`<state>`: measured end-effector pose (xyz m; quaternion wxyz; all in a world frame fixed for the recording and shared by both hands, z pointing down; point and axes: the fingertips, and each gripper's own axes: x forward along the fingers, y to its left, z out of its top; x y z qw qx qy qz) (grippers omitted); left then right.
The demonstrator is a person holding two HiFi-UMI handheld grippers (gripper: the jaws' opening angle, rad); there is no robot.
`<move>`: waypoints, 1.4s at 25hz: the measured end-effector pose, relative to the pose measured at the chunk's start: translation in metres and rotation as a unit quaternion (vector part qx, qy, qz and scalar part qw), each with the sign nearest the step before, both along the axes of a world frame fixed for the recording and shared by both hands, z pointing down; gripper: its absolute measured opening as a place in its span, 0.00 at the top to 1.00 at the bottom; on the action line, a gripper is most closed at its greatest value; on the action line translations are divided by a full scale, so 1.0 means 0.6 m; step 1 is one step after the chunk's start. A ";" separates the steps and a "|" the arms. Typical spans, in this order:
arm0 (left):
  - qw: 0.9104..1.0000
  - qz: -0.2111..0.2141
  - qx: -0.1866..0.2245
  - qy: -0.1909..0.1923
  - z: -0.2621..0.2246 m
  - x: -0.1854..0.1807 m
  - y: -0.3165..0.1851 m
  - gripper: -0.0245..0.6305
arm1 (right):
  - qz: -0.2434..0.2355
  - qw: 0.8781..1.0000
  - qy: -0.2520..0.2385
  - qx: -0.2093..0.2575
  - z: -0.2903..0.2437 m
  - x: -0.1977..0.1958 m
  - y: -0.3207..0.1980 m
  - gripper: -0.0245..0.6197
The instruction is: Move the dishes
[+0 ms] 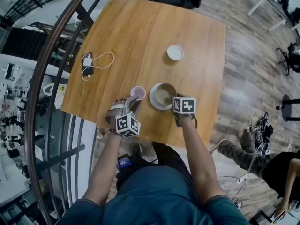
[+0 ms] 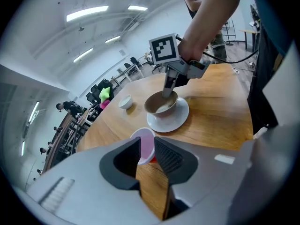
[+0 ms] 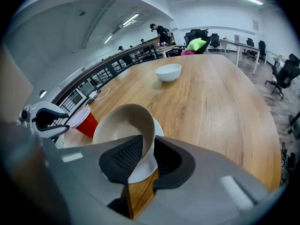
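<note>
A beige bowl (image 1: 162,95) sits on a white saucer (image 1: 153,102) near the wooden table's front edge. My right gripper (image 3: 146,156) is open and straddles the bowl's near rim (image 3: 140,125), one jaw inside the bowl and one outside. In the left gripper view, the right gripper (image 2: 167,92) dips into the bowl (image 2: 159,104). A red cup (image 1: 138,93) with a pale inside stands upright left of the saucer. My left gripper (image 2: 146,156) is open, with the cup (image 2: 145,142) just ahead between its fingertips.
A small white bowl (image 1: 175,52) sits farther back on the table (image 1: 140,36). A white charger with its cable (image 1: 89,64) lies at the left side. A metal railing (image 1: 51,78) runs along the table's left edge. A person sits on the floor at the right (image 1: 248,149).
</note>
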<state>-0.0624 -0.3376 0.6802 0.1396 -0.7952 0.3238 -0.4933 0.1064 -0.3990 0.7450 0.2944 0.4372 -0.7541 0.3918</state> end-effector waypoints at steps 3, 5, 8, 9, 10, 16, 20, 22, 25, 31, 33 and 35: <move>1.000 0.006 0.007 0.006 -0.005 0.002 0.002 0.82 | 0.017 1.000 -0.012 -0.008 0.002 0.003 0.000 0.93; 1.000 0.009 0.009 0.008 -0.006 0.001 0.004 0.82 | 0.023 1.000 -0.020 -0.007 -0.001 0.007 -0.001 0.93; 1.000 0.008 0.014 0.011 -0.014 -0.003 0.009 0.82 | 0.033 0.999 -0.032 -0.002 -0.012 0.018 -0.002 0.93; 1.000 0.007 0.017 0.014 -0.019 -0.004 0.010 0.82 | 0.036 0.999 -0.034 0.000 -0.016 0.024 -0.003 0.93; 1.000 0.006 0.020 0.017 -0.025 -0.006 0.012 0.82 | 0.040 0.999 -0.036 0.002 -0.020 0.031 -0.004 0.93; 0.998 -0.011 0.040 0.045 -0.068 -0.029 0.020 0.83 | 0.074 0.996 -0.042 0.011 -0.037 0.089 -0.013 0.93; 0.995 -0.036 0.045 0.078 -0.095 -0.049 0.022 0.84 | 0.101 0.994 -0.043 0.016 -0.045 0.140 -0.017 0.93; 0.993 -0.049 0.048 0.094 -0.108 -0.058 0.024 0.84 | 0.117 0.992 -0.041 0.016 -0.045 0.168 -0.017 0.93; 0.990 -0.063 0.050 0.113 -0.120 -0.071 0.032 0.84 | 0.141 0.989 -0.040 0.014 -0.038 0.208 -0.011 0.93; 0.983 -0.087 0.053 0.156 -0.147 -0.087 0.036 0.85 | 0.184 0.983 -0.026 0.000 -0.019 0.282 -0.007 0.93; 0.980 -0.092 0.051 0.167 -0.153 -0.090 0.038 0.85 | 0.195 0.981 -0.019 -0.007 -0.010 0.305 -0.006 0.93; 0.980 -0.094 0.052 0.169 -0.160 -0.090 0.041 0.85 | 0.204 0.979 -0.009 -0.015 -0.002 0.326 -0.004 0.93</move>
